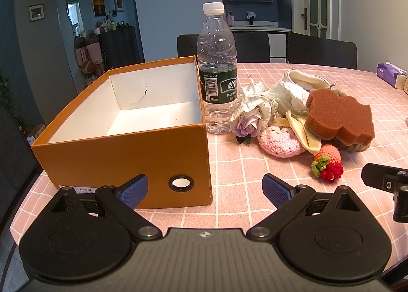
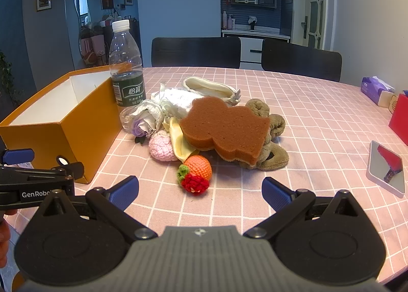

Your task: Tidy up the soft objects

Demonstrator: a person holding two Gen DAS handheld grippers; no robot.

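Note:
An open orange box point(image 1: 122, 162) point(image 2: 76, 123) with a white inside stands empty at the left of the table. Right of it lies a pile of soft things: a brown sponge point(image 1: 339, 116) point(image 2: 224, 128), a pink crochet ball point(image 1: 279, 141) point(image 2: 162, 145), an orange and red crochet fruit point(image 1: 327, 164) point(image 2: 196, 173), a fabric flower point(image 1: 248, 118) point(image 2: 148, 119), white and yellow cloths point(image 1: 290, 95) point(image 2: 178, 102) and a brown plush piece point(image 2: 270, 139). My left gripper point(image 1: 205, 190) is open in front of the box corner. My right gripper point(image 2: 200, 190) is open just before the crochet fruit.
A clear water bottle point(image 1: 216, 70) point(image 2: 126, 72) stands between box and pile. A mirror point(image 2: 386, 167), a red box point(image 2: 400, 121) and a purple tissue pack point(image 2: 373, 88) point(image 1: 390, 74) lie at the right. Dark chairs point(image 2: 196, 52) line the table's far edge.

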